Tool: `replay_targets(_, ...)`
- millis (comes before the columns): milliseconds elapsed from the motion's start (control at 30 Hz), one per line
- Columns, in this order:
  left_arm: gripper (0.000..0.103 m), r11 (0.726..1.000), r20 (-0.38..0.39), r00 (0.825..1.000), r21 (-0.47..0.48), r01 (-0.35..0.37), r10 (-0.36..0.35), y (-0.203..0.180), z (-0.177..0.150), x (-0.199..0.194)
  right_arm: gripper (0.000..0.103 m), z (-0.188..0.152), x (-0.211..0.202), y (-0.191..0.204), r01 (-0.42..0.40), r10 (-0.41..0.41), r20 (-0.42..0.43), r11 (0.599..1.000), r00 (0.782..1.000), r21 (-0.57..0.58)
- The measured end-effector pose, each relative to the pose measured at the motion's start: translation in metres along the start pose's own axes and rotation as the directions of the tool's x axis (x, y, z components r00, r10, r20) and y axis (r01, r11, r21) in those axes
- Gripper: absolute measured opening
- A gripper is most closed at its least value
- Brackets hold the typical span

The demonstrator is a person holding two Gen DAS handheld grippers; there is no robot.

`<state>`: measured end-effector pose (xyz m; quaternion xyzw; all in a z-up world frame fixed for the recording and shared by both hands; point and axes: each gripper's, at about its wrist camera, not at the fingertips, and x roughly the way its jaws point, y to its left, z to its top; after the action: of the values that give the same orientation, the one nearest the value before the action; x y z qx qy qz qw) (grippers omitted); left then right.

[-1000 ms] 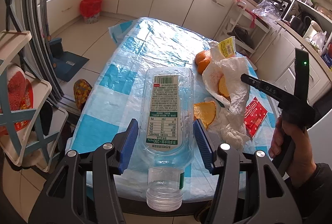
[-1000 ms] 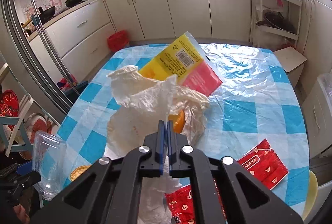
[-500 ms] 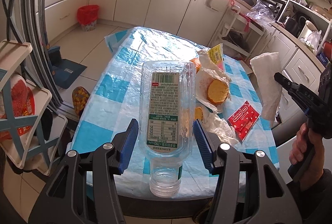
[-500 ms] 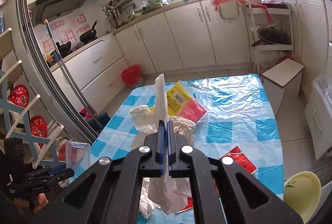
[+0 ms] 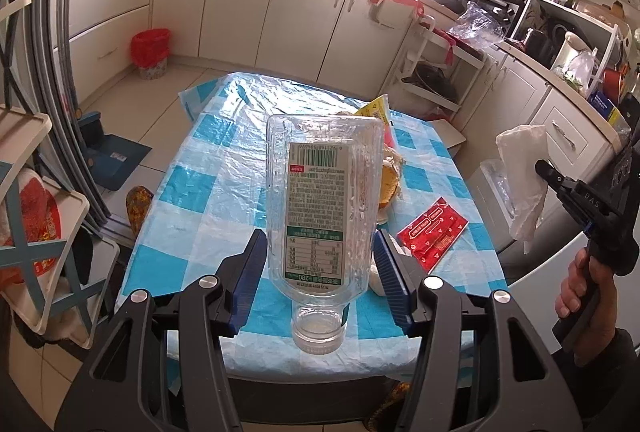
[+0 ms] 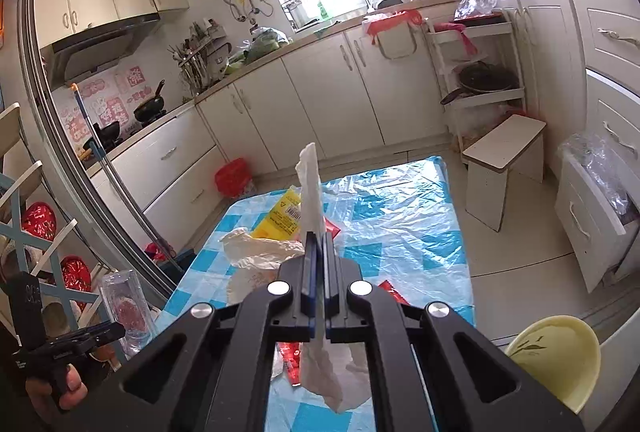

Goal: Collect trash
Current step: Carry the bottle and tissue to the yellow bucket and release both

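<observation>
Both hands are loaded and up off the table, so this looks like the carry-away step: trash lifted, not yet binned.

Nearest, the left gripper [image 5: 320, 268] has its jaws about half open, blue pads pressed to either side of a clear empty bottle [image 5: 322, 200]. The bottle hangs cap-end toward the hand, no cap on it, label facing up, and it's clear of the table.

Off to the side, the right gripper [image 6: 318, 264] is clamped fully together on a white tissue [image 6: 310, 192]. The tissue sticks up past the fingertips and droops below them, limp and crumpled.

Beyond them, the table [image 5: 208, 168] under its blue-checked plastic cover has more to collect: a red sachet [image 5: 434, 228] near the right edge, a crumpled white wrapper [image 6: 256, 248] with something orange in it, and a yellow packet [image 6: 282, 214] behind that.

Further off, a white bin lined with clear plastic [image 6: 596, 192] stands on the floor to the right of the table, and a small red basket [image 5: 151, 48] sits by the far cupboards. My guess is the white bin is the target, being nearer the tissue hand. The next move calls for swinging each load over an open bin mouth before letting go; the tissue is light and may cling to the pads.
</observation>
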<state>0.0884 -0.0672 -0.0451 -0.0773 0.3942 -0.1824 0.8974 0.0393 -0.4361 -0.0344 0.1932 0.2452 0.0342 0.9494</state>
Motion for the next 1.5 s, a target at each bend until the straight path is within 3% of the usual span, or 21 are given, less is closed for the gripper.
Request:
replay_targets(733, 0.052, 0.997, 0.002, 0.999, 0.061, 0.042, -0.042, -0.041, -0.004, -0.009, 0.003, -0.002, -0.045, -0.049, 0.075, -0.079, 0.054, 0.994, 0.995, 0.079)
replay_targets(1033, 0.052, 0.990, -0.019, 0.994, 0.092, 0.111, -0.109, -0.071, -0.006, -0.001, 0.003, -0.007, -0.060, -0.077, 0.151, -0.159, 0.052, 0.980, 0.986, 0.127)
replay_targets(1300, 0.052, 0.968, -0.084, 0.979, 0.159, 0.196, -0.185, -0.127, -0.017, 0.027, 0.003, -0.023, -0.063, -0.124, 0.286, -0.286, -0.031, 0.938, 0.958, 0.197)
replay_targets(1500, 0.052, 0.944, -0.134, 0.962, 0.205, 0.260, -0.236, -0.177, -0.026, 0.048, 0.003, -0.055, -0.041, -0.181, 0.423, -0.376, -0.211, 0.863, 0.903, 0.276)
